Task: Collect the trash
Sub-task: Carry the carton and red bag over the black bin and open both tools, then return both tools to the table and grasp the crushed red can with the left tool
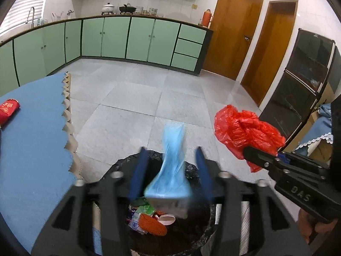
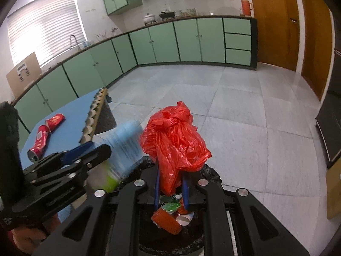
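Note:
In the left wrist view my left gripper (image 1: 170, 150) stands open over a bin with a black liner (image 1: 119, 164). A blurred light-blue plastic bag (image 1: 173, 160) hangs between its blue pads (image 1: 138, 170) and touches neither. My right gripper (image 2: 171, 173) is shut on a crumpled red plastic bag (image 2: 174, 140), held above the same bin (image 2: 211, 173). From the left wrist view, the right gripper (image 1: 249, 151) holds the red bag (image 1: 245, 130) to the right of the bin. The right wrist view shows the left gripper (image 2: 100, 149) beside the blurred blue bag (image 2: 125, 143).
The bin holds an orange mesh piece (image 2: 168, 220), a white cup (image 2: 183, 219) and green wrappers. A blue-covered table (image 1: 32, 138) stands to the left with two red cans (image 2: 42, 136) on it. A dark shelf unit (image 1: 298, 85) and wooden doors stand on the right, past grey floor tiles.

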The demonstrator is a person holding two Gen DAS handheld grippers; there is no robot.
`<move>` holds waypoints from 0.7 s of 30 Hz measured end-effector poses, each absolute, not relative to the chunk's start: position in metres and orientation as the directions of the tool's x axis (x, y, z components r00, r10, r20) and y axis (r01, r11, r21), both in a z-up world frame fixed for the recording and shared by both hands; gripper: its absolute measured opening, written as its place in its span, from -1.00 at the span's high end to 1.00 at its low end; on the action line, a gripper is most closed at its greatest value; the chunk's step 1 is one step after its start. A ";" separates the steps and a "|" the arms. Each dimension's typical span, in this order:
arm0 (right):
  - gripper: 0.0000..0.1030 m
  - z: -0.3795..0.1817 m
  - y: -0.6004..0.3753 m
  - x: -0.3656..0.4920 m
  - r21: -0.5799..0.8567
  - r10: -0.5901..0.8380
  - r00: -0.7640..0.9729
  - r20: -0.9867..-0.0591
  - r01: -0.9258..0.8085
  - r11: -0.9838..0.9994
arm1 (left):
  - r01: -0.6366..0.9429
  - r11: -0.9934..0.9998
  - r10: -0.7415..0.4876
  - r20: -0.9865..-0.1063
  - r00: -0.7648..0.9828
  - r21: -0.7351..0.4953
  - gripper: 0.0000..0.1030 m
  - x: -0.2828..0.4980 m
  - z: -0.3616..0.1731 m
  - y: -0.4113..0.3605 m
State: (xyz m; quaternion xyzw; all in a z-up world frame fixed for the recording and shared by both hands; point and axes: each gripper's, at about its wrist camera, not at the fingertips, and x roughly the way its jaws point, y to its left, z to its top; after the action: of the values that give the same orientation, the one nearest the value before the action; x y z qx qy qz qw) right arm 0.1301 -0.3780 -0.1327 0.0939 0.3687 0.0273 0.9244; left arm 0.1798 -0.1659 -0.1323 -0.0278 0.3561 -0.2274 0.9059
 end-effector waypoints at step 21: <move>-0.84 -0.098 -0.347 0.133 0.174 0.098 0.799 -0.594 0.008 0.985 | 0.167 0.970 -0.237 -0.540 0.808 -0.176 -0.67 0.170 -0.079 -0.057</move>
State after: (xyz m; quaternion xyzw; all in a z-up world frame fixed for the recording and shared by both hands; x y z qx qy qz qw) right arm 0.1334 -0.3468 -0.0983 0.0839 0.3164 0.0238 0.9446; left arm 0.1699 -0.0573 -0.0793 -0.0598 0.2910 -0.1065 0.9489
